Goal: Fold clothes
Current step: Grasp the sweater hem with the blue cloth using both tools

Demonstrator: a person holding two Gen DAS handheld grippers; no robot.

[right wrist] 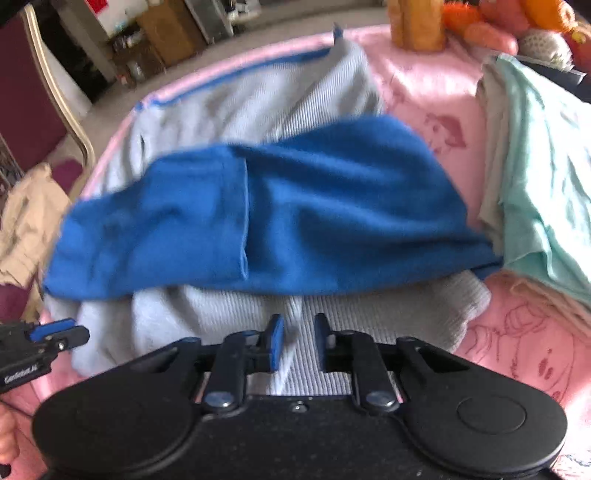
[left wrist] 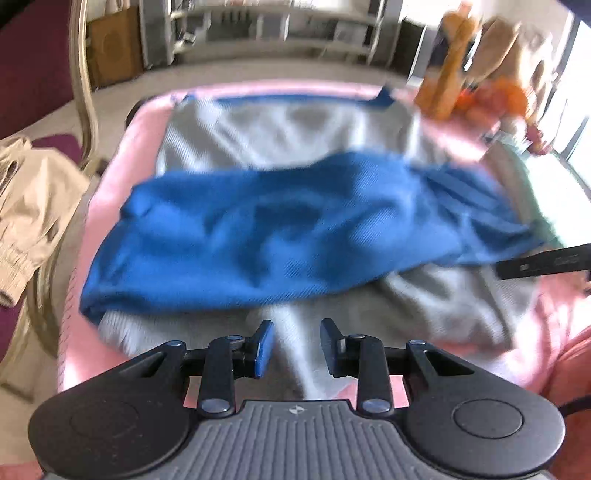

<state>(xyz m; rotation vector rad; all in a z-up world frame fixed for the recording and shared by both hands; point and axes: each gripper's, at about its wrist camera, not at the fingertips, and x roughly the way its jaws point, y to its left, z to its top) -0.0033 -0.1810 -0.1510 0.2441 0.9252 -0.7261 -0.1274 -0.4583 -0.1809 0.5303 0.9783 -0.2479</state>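
Clothes cover the pink-sheeted bench [right wrist: 424,85]: beige trousers [left wrist: 33,206] lie far left of the jaws on a chair, and a grey sweater [right wrist: 229,110] with blue sleeves [right wrist: 258,206] folded across it lies straight ahead of them. Left gripper [left wrist: 295,347] and right gripper [right wrist: 298,341] both hover over the grey hem, jaws narrowly parted and holding nothing, while a mint-green garment [right wrist: 543,166] lies to the right.

Home room: pink cartoon sheet [right wrist: 443,92], plush toys [right wrist: 491,22], chair [left wrist: 79,74].
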